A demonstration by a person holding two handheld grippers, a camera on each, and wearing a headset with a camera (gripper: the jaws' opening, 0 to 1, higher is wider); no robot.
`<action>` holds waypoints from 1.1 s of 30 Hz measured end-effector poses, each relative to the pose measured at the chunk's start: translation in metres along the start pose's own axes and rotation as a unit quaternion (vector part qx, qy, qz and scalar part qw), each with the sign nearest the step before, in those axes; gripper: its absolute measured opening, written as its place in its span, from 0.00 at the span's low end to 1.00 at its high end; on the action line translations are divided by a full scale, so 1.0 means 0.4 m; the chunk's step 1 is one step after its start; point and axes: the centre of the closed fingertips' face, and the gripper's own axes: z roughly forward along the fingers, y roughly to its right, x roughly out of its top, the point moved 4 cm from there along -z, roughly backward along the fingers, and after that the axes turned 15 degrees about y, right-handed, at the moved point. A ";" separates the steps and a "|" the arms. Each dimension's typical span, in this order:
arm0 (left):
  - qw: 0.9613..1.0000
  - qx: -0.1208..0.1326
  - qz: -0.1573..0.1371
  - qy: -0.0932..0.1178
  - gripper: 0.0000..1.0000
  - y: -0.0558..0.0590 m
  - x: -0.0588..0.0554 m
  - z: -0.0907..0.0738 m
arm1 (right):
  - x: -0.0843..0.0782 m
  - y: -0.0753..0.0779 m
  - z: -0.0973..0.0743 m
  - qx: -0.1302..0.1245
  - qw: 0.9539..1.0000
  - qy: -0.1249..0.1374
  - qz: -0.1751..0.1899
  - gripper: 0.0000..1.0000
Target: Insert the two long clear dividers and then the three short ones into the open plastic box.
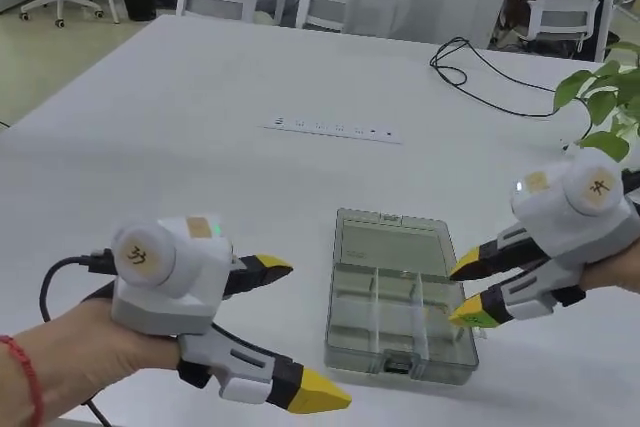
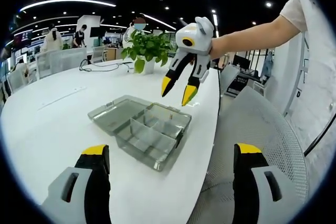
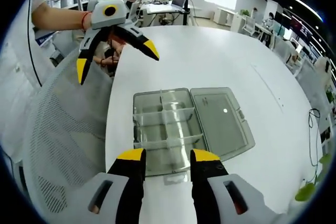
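Box (image 1: 400,319) lies open on the desk (image 1: 200,147), lid folded away from the person, clear dividers (image 1: 376,309) standing in a grid inside. Right tongs (image 1: 463,292), slightly parted and empty, hover at its right edge, nearer. Left tongs (image 1: 305,332), spread wide and empty, hang to its left.

The head view looks forward and down at the white tabletop (image 1: 180,147) from close above, the left gripper view and right gripper view face each other low across it, all three sharing the open clear plastic box (image 1: 392,247).
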 end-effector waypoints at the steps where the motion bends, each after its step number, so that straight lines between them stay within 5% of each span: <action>1: 1.000 0.000 0.000 0.000 1.00 0.000 0.000 0.000 | -0.007 0.001 -0.007 -0.001 1.000 -0.002 0.000 0.36; 9: 1.000 0.002 -0.002 0.000 1.00 -0.001 -0.003 -0.005 | -0.061 -0.007 -0.064 -0.013 1.000 -0.016 0.011 0.41; 19: 1.000 0.002 -0.002 -0.001 1.00 0.000 -0.004 -0.005 | -0.175 -0.026 -0.141 -0.004 0.997 -0.071 0.012 0.46; 33: 1.000 0.005 -0.005 -0.005 1.00 -0.001 -0.007 -0.008 | -0.348 -0.011 -0.206 0.022 0.983 -0.183 -0.007 0.48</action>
